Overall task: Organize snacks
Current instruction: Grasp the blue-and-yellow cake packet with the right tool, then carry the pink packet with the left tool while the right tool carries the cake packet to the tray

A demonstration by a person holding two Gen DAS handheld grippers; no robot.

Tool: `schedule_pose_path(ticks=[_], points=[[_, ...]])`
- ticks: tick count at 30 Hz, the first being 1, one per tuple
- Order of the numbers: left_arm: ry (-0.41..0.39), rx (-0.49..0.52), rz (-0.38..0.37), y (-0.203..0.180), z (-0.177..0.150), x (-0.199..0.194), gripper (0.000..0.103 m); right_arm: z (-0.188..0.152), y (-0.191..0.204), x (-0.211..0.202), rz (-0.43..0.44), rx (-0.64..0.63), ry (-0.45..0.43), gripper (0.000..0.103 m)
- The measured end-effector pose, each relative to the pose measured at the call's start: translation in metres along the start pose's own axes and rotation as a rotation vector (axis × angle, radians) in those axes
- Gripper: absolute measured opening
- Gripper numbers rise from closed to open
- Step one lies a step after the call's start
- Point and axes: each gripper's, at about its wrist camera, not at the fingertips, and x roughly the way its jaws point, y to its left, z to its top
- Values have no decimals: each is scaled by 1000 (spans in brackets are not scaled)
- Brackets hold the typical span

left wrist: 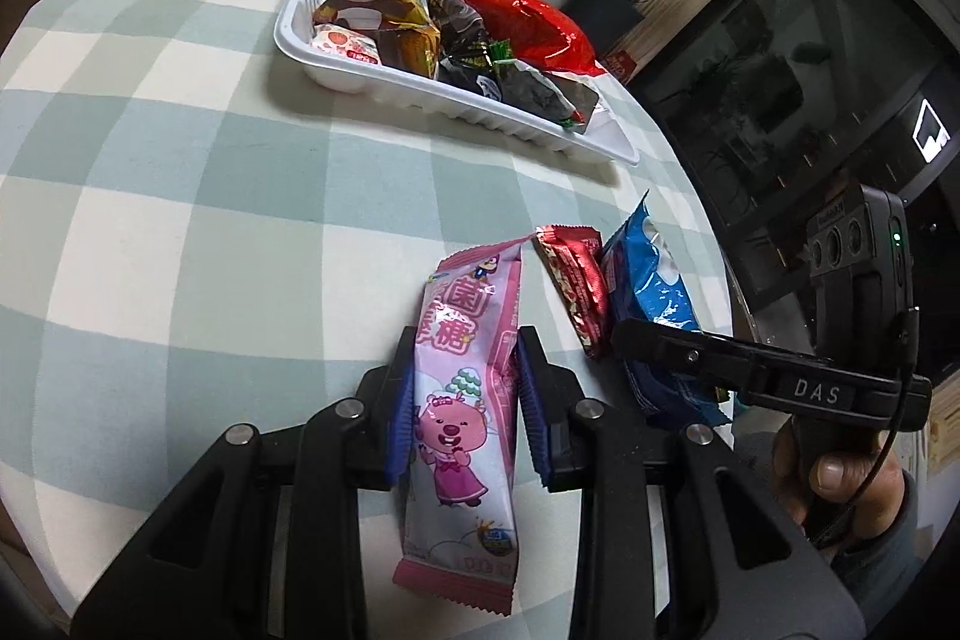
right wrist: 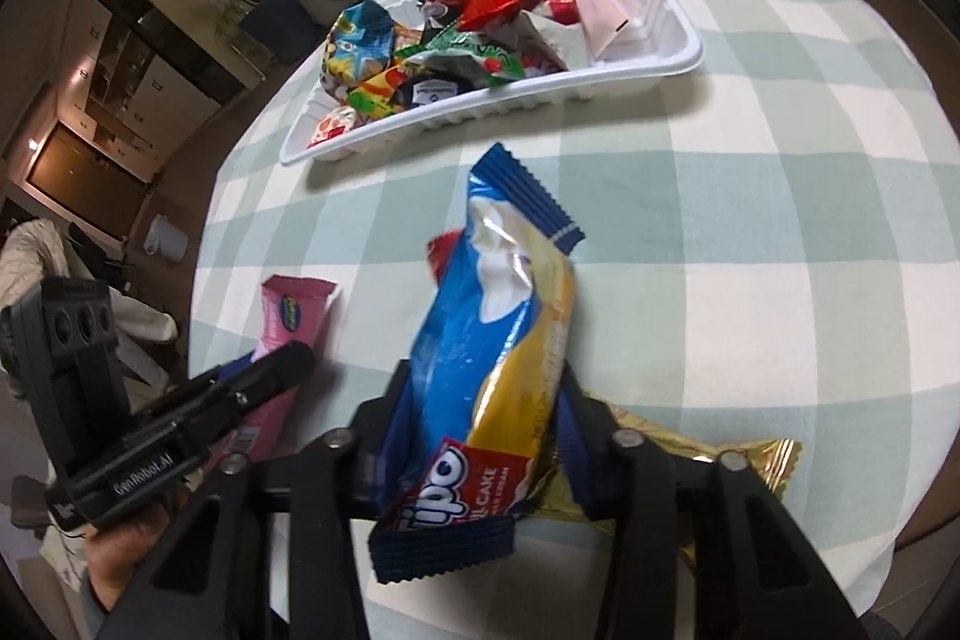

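We count two grippers, each clamped on one packet. Our left gripper (left wrist: pixel 465 382) squeezes the pink candy packet (left wrist: pixel 462 400) between its blue pads, the packet lying lengthwise above the checked tablecloth (left wrist: pixel 180 220). Our right gripper (right wrist: pixel 483 400) has the blue and yellow cake packet (right wrist: pixel 486 352) between its fingers, the pads pressing its sides (the wrapper bulges upward between them).

Two more loose snacks lie on the cloth: one small red packet (left wrist: pixel 573 292) touching the blue one, and one gold wrapper (right wrist: pixel 732 460) under the right gripper's far finger.

One white tray (left wrist: pixel 420 91) sits further back on the table, well apart from both grippers. In it we can make out one panda-print bag (left wrist: pixel 375 1), one large red foil bag (left wrist: pixel 528 31), one small red and white sweet (left wrist: pixel 345 43) and several dark and green packets too jumbled to count. Two hands hold the handles, a thumb (left wrist: pixel 831 472) showing on the right one.
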Motion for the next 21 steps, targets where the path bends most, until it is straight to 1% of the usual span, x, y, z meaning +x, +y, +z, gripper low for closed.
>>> schedule_pose_path(ticks=[3,9,12,14,18,21], points=[[-2,1,-9,0,-2,0,28,-1,-1,-3,27,11,-1,31],[-3,4,-11,-2,-1,2,28,-2,0,-6,54,12,-16,30],[-9,8,-14,-2,-1,1,28,-4,-4,-15,102,38,-32,30],[-13,4,-19,-2,0,1,28,-5,-7,-23,142,58,-53,30],[-20,-9,-52,0,0,-1,28,-2,-19,-42,224,114,-108,30],[-32,-14,-62,0,3,-4,28,5,-31,-58,227,139,-155,30]])
